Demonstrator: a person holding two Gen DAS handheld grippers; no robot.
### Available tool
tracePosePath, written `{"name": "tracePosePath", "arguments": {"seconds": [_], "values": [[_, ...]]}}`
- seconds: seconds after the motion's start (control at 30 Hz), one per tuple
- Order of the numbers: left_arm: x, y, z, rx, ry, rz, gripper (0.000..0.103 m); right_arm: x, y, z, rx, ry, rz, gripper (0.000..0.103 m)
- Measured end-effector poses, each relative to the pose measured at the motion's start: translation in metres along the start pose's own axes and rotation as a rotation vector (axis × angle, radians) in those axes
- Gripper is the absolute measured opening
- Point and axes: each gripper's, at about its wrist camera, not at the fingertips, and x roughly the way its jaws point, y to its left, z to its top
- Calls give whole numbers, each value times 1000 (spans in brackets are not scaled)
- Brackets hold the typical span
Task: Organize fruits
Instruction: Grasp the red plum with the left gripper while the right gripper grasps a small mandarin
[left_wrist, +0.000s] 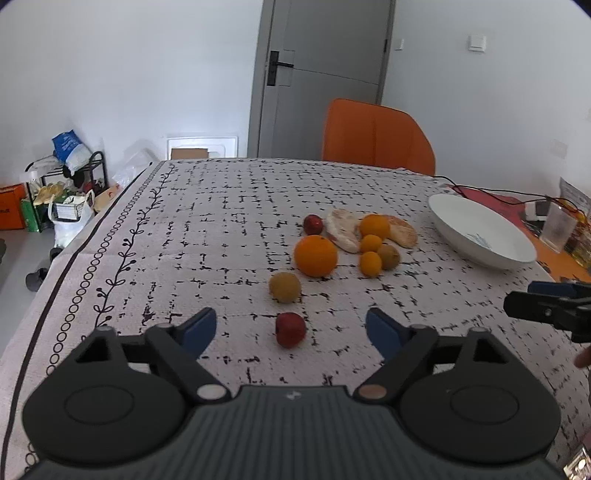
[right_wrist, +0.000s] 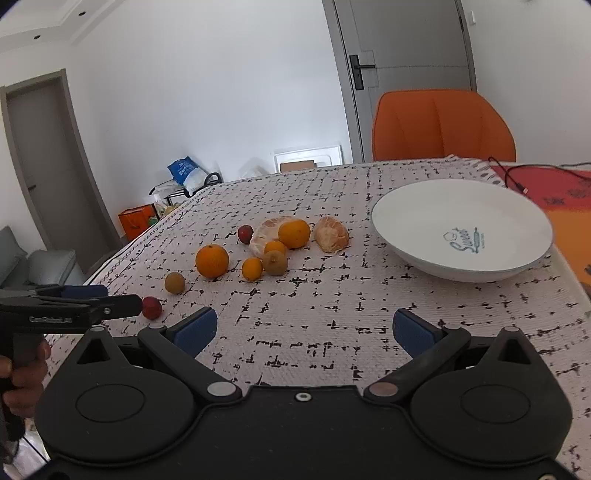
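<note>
Left wrist view: the left gripper (left_wrist: 291, 330) is standing with its jaws apart, the blue pads (left_wrist: 199, 330) clear of everything, and a small red fruit (left_wrist: 290, 329) is lying on the patterned tablecloth (left_wrist: 184, 236) between them without touching either pad. Just beyond the fingertips a brownish-yellow round fruit (left_wrist: 284, 287) is resting, and past it a large orange (left_wrist: 316, 256). Farther out and slightly right, the remaining fruit is sitting in a cluster: a second red fruit (left_wrist: 313, 224), two peeled citrus halves (left_wrist: 343, 230), three smaller oranges (left_wrist: 371, 263) and another brownish fruit (left_wrist: 388, 256). A white bowl (left_wrist: 454, 218) is sitting far right of the tips, holding nothing visible. The right gripper (left_wrist: 532, 304) is entering at the right edge; its opening cannot be judged from this view. Right wrist view: the right gripper (right_wrist: 304, 328) is hanging over bare tablecloth (right_wrist: 295, 317) with its jaws wide apart, holding and touching nothing. The white bowl (right_wrist: 413, 218) is lying ahead and to the right of its tips, the fruit cluster ahead and to the left around the large orange (right_wrist: 212, 260). The left gripper (right_wrist: 125, 304) is reaching in from the left, held by a hand (right_wrist: 24, 373), its tip beside the small red fruit (right_wrist: 152, 308).
</note>
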Motion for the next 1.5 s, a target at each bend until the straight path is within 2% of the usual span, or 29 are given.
{"name": "tracePosePath", "arguments": {"seconds": [0.1,0.23,0.3,0.37,0.43,0.7,0.87,1.07,1.5], "values": [[9,3,0,-15,17,-4,73,7,-1,1,5,2,13,102],[18,4,-2,-21,36,-10,58,17,0,4,-2,10,21,94],[22,7,-4,-31,51,-18,48,22,1,5,-4,15,31,94],[26,8,-6,-38,68,-34,28,26,3,6,-8,20,38,94],[28,9,-7,-36,63,-33,20,32,5,7,-12,26,43,93],[28,27,1,-76,32,-19,20,55,14,15,-23,46,86,79],[28,38,5,-88,18,-3,20,71,19,21,-27,60,108,60],[31,48,7,-98,11,11,20,89,26,25,-23,87,130,48],[37,67,13,-127,10,20,20,117,33,30,-13,121,132,39]]}}
